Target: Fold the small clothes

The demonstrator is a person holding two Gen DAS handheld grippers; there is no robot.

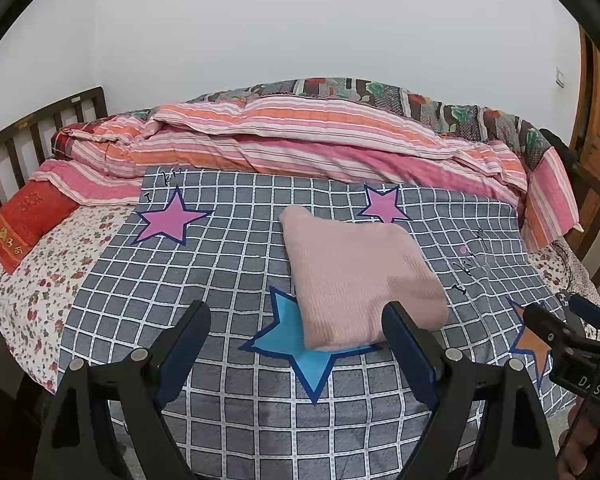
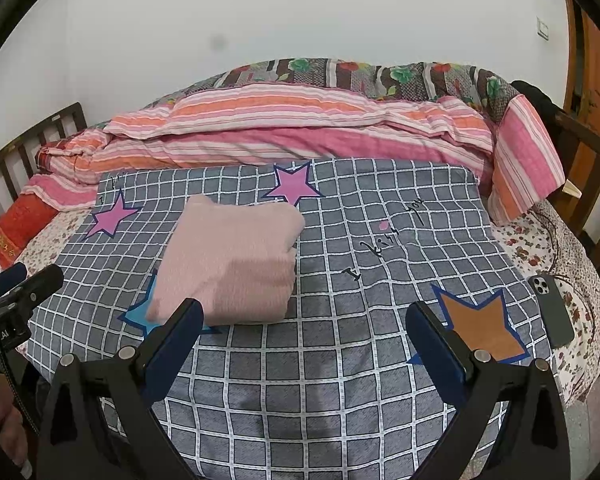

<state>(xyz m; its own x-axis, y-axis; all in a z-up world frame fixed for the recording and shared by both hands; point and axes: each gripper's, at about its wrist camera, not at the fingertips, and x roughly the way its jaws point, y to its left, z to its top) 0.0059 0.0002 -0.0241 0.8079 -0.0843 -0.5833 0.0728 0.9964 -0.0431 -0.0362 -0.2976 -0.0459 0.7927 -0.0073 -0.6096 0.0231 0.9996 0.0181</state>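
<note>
A pink knitted garment lies folded into a compact square on the grey checked cloth, over a blue star. It also shows in the right wrist view. My left gripper is open and empty, hovering just in front of the garment's near edge, its right finger close to the garment's corner. My right gripper is open and empty, to the right of the garment, its left finger near the garment's near edge. The right gripper also shows at the right edge of the left wrist view.
A rumpled pink striped quilt lies along the back of the bed. A red pillow is at the left by the wooden headboard. A phone lies on the floral sheet at the right. A wooden rail runs along the right.
</note>
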